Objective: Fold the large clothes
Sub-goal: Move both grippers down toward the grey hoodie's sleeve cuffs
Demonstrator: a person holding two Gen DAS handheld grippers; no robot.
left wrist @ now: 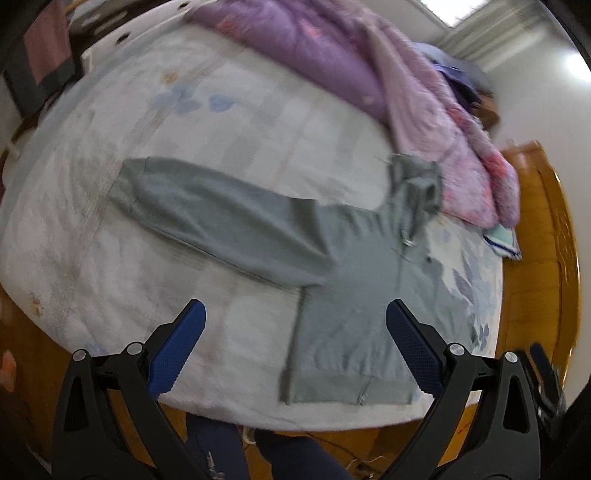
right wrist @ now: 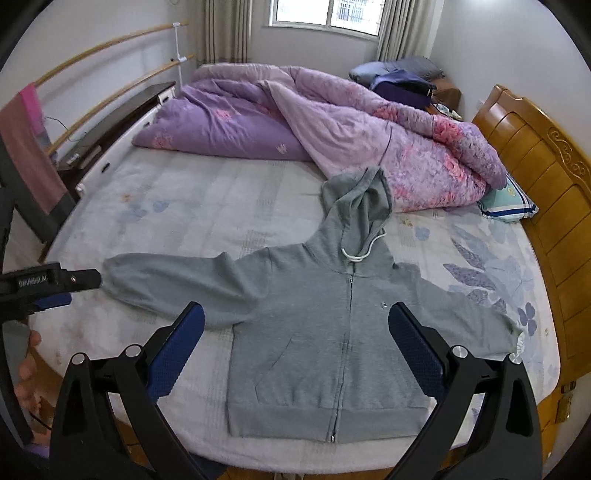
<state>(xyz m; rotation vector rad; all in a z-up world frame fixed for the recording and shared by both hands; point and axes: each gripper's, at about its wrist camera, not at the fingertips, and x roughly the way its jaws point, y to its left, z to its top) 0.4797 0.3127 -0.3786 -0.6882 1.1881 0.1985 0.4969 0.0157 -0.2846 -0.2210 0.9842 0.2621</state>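
Grey hoodie (right wrist: 325, 332) flat on bed (right wrist: 207, 206), zipped, centre frame; left gripper (left wrist: 295, 325) and right gripper (right wrist: 295, 325) both spread wide, holding nothing.

Both wrist views hover above the bed's (right wrist: 207, 206) foot edge, left view blurred, tilted, angled toward the headboard (left wrist: 535, 236), right view level, facing the window (right wrist: 325, 13), both sharing the grey hoodie (right wrist: 325, 332).
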